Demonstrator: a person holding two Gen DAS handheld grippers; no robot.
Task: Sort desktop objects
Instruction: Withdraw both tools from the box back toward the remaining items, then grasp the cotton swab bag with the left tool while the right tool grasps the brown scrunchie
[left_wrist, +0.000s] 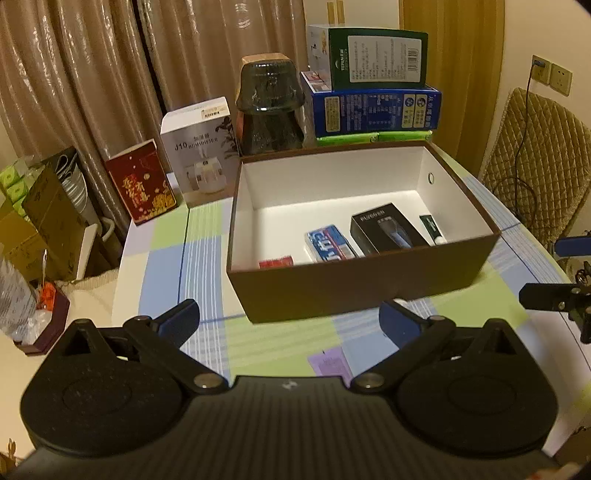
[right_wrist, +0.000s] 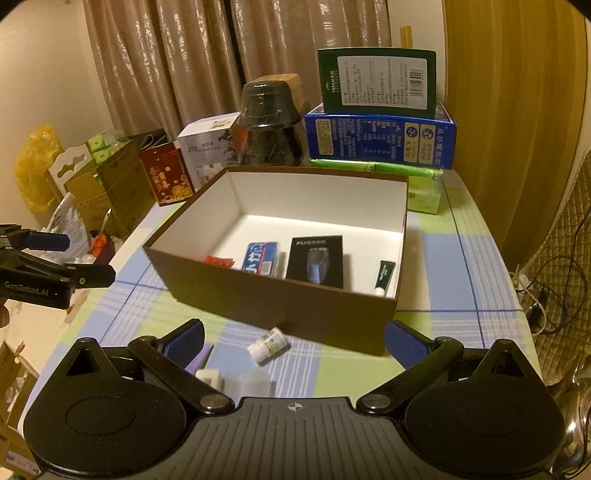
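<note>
A small white bottle (right_wrist: 267, 346) lies on its side on the checked worktop (right_wrist: 461, 266), just ahead of the right tool (right_wrist: 295, 347), between its spread, empty jaws. Likely light, rigid and prone to rolling; grip across its body. Its long axis runs diagonally, cap toward the lower left. The left tool (left_wrist: 290, 321) is also spread and empty.

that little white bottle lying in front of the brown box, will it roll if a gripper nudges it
Probably. The bottle lies on its side and looks round, so a sideways nudge would likely roll it on the flat tablecloth. It looks small and light, so it may skid too. The box right behind it should stop it rolling that way.
</note>
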